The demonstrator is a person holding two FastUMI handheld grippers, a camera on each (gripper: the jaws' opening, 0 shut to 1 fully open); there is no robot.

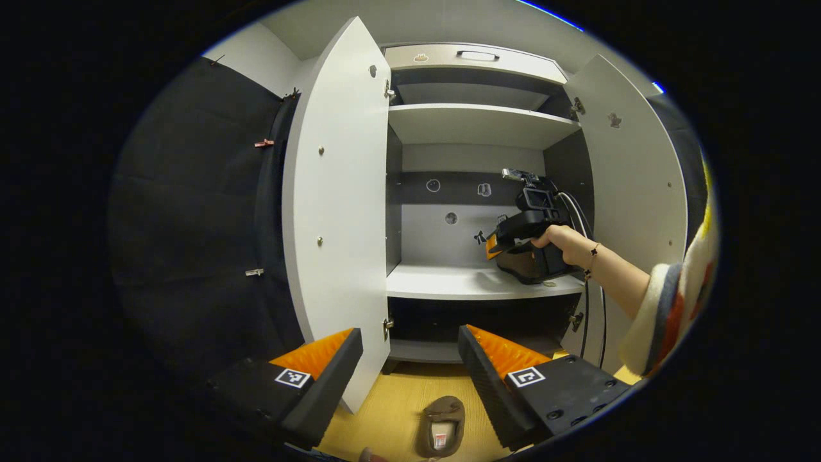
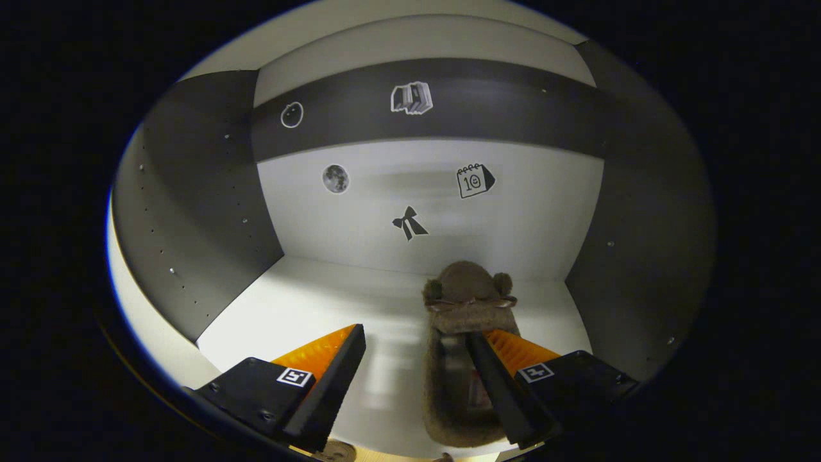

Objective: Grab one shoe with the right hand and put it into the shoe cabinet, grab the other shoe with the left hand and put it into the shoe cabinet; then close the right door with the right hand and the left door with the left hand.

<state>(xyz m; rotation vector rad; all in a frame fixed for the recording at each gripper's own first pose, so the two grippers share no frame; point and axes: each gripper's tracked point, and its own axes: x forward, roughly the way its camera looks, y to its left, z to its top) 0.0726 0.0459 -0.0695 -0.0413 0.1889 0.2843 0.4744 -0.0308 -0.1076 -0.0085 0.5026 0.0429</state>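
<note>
1. Inside the shoe cabinet point(image 1: 478, 122), on its middle shelf point(image 1: 449, 282) toward the right wall, sits the first shoe point(image 2: 465, 333).
2. Right hand-held gripper point(image 2: 417, 378): fingers spread wide, one resting over the shoe's opening, so not clamped, I judge.
3. Left hand-held gripper point(image 1: 410, 366): wide, holding nothing.
4. Second shoe point(image 1: 441, 425) lies on the floor before the cabinet.
5. Left door point(image 1: 337, 212) and right door point(image 1: 632, 192) stand open; second placement and both closings remain.

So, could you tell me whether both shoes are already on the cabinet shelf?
No, one shoe lies on the floor in front of the cabinet.
</note>
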